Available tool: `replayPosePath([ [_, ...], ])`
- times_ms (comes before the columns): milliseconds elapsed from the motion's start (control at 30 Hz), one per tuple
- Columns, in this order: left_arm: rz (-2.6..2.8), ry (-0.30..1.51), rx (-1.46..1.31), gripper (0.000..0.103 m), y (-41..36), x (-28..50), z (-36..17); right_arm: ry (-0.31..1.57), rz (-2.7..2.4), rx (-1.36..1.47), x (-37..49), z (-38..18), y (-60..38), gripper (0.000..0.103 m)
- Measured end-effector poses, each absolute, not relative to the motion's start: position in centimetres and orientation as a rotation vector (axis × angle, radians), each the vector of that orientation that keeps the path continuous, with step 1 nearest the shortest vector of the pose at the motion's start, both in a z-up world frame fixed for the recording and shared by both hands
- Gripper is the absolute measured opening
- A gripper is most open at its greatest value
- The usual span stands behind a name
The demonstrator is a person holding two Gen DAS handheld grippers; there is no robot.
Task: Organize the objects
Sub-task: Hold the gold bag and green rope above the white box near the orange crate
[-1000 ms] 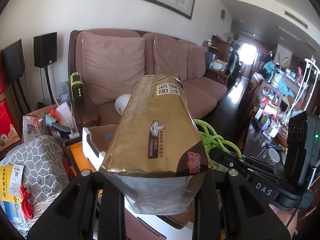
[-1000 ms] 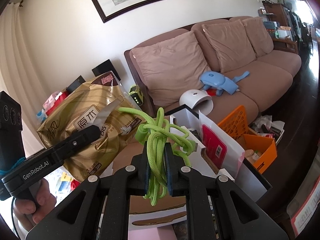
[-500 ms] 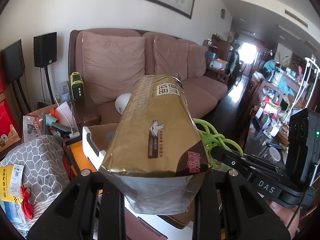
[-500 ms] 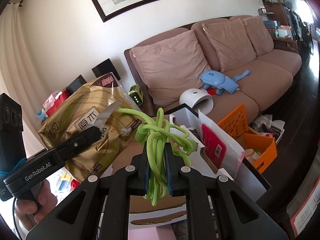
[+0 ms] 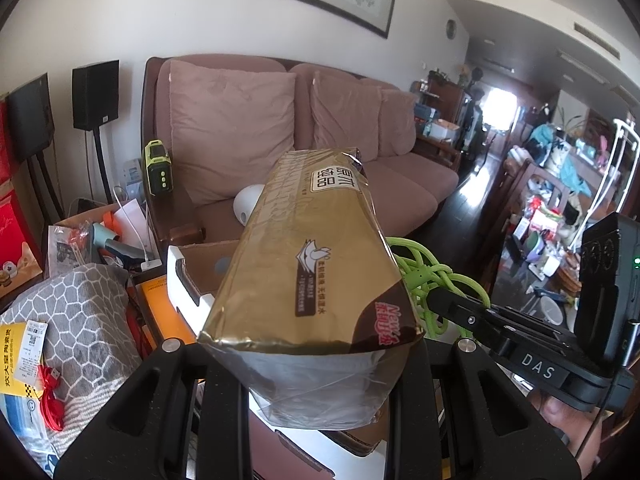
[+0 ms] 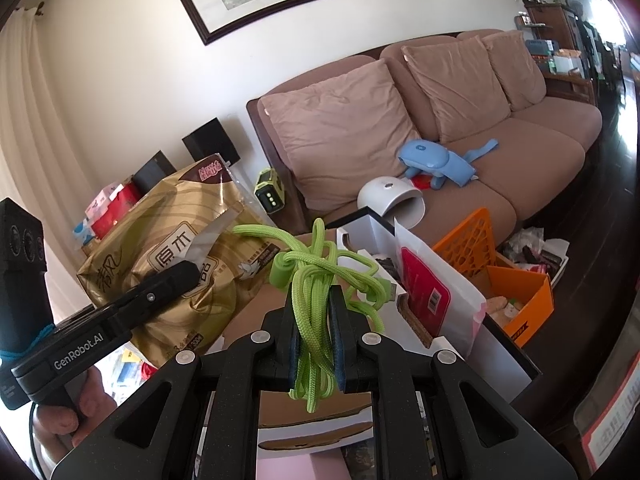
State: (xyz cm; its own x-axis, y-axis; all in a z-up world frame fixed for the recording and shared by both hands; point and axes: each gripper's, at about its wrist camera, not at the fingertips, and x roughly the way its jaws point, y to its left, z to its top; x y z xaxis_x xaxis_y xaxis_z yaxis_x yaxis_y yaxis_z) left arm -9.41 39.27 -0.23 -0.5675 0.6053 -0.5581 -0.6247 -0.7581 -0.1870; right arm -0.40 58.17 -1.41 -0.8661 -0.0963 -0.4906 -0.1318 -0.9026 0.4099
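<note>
Through my left wrist camera, almost nothing has changed over the last second. My left tool [image 5: 316, 364] is still pinching the gold tissue pack [image 5: 316, 256] by its clear plastic end, and the pack sticks out ahead of me at the same tilt, above the open cardboard box [image 5: 200, 264]. The only shift is at the right edge, where my right tool's body sits a touch lower in the frame than it did. The brown sofa [image 5: 400, 188] behind is where it was.

Through my right wrist camera, my right tool [image 6: 316, 340] stays pressed together on the bundled green cord [image 6: 316, 280], its loops bunched above the fingers and a tail hanging below. The gold pack is off to the left, still clamped in my left tool. The white box [image 6: 400, 320] with the red-and-white pouch [image 6: 432, 292] lies just ahead, and the orange basket [image 6: 520, 300] is beyond it.

I take this as a pause. Both things are lifted and neither is put away yet, so I judge the placing is still ahead.
</note>
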Motion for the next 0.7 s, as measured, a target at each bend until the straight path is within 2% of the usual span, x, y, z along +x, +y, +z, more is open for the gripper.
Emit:
replayPosePath([
  [700, 2.322, 0.033, -0.87, 0.025, 40.2, -10.3, -0.2, 0.672, 2.943, -0.865, -0.9, -2.0, 57.6, 0.015],
])
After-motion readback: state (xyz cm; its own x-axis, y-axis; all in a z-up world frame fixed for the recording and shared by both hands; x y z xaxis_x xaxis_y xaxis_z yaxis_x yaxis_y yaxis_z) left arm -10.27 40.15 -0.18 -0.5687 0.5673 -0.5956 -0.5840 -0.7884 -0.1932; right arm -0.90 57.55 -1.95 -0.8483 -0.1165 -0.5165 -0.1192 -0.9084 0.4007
